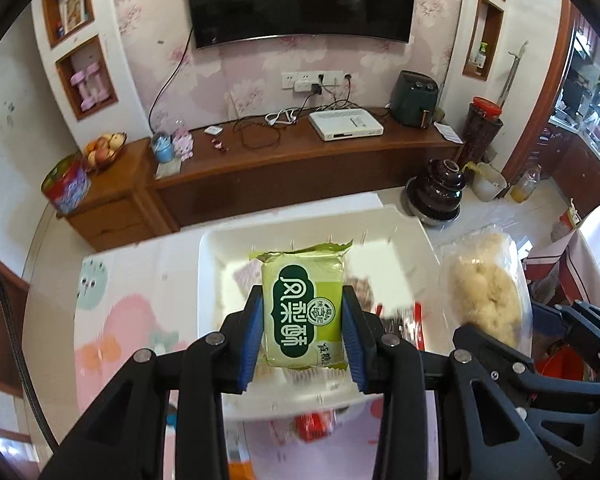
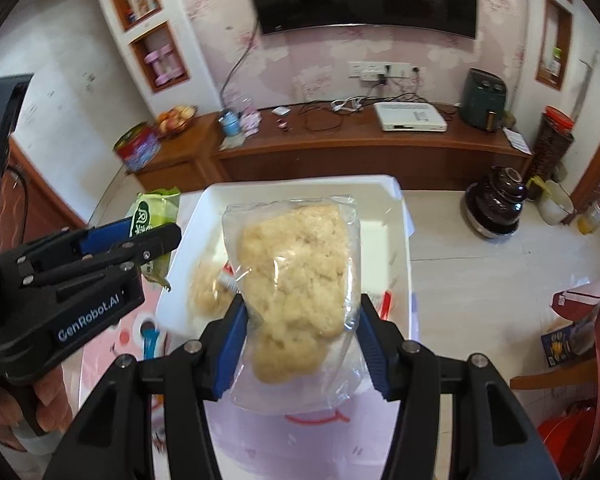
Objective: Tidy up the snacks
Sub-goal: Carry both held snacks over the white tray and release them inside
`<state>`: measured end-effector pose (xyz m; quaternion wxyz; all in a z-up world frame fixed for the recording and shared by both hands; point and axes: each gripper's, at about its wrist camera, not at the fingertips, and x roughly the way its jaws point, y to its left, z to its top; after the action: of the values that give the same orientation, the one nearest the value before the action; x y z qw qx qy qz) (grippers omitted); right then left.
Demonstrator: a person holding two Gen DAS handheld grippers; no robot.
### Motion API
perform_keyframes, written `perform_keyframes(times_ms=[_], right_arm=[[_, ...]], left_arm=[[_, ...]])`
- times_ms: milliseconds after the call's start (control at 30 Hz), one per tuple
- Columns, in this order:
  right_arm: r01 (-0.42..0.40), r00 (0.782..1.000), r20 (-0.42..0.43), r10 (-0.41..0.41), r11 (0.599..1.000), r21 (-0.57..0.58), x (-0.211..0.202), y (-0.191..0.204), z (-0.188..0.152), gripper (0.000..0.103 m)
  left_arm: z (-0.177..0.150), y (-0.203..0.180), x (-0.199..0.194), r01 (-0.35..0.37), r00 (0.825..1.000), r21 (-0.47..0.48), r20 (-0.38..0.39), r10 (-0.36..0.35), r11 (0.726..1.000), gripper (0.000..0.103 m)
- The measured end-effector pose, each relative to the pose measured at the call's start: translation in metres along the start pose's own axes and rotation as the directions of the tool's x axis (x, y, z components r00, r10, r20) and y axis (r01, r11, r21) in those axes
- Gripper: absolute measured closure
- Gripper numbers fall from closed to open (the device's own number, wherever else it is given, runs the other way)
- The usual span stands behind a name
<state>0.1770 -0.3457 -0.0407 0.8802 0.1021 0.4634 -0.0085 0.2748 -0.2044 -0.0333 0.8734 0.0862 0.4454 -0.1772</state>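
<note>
Left gripper (image 1: 303, 330): blue pads are pressed against both sides of a small green foil-wrapped pastry packet with dark green lettering (image 1: 303, 312); packet is held upright, above a white rectangular plastic bin (image 1: 216, 256); blurred wrapped snacks are seen inside the bin. Right gripper (image 2: 300, 340): jaws are clamped on a clear plastic bag of pale puffed rice cake (image 2: 296, 288), flanks of the bag pinched between the blue pads; bag is held over the same white bin. Bin is set on a pastel patterned tabletop (image 1: 112, 320); a long brown wooden cabinet (image 1: 300, 160) is seen beyond, under a dark wall-mounted television (image 1: 300, 0).
</note>
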Motion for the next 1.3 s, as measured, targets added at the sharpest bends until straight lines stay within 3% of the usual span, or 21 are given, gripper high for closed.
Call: perform_keyframes(times_ms=[433,967,1000,1033,1100,1133,1300], right_arm=[[0.056,0.998,0.018,-0.057,0.997,0.062,0.031,-0.011,0.057,0.049],[0.097,0.994,-0.057,-0.095,0.995,0.037,0.080,-0.011,0.069,0.049],[0.097,0.994,-0.061,-0.095,0.995,0.035,0.082,-0.012,0.069,0.049],[0.098,0.993,-0.063,-0.095,0.995,0.035,0.084,-0.012,0.070,0.049],[0.095,0.994,-0.061,-0.093,0.995,0.029,0.087,-0.012,0.071,0.049],[0.096,0.993,-0.066,-0.095,0.995,0.023,0.088,-0.012,0.070,0.049],[0.111,0.991,-0.082,-0.108,0.993,0.032,0.089,-0.014,0.065,0.048]], left_arm=[[0.049,0.002,0.054,-0.020,1.000,0.014,-0.021,0.020,1.000,0.068],[0.055,0.018,0.104,-0.058,0.993,-0.020,-0.104,0.056,0.998,0.066],[0.055,0.018,0.104,-0.062,0.993,-0.021,-0.100,0.060,0.998,0.059],[0.055,0.018,0.104,-0.068,0.993,-0.022,-0.098,0.065,0.997,0.041],[0.055,0.019,0.103,-0.106,0.990,-0.027,-0.092,0.103,0.994,0.017],[0.055,0.021,0.104,-0.134,0.987,-0.029,-0.089,0.131,0.991,0.012],[0.051,0.024,0.102,-0.117,0.988,-0.044,-0.107,0.111,0.992,0.012]])
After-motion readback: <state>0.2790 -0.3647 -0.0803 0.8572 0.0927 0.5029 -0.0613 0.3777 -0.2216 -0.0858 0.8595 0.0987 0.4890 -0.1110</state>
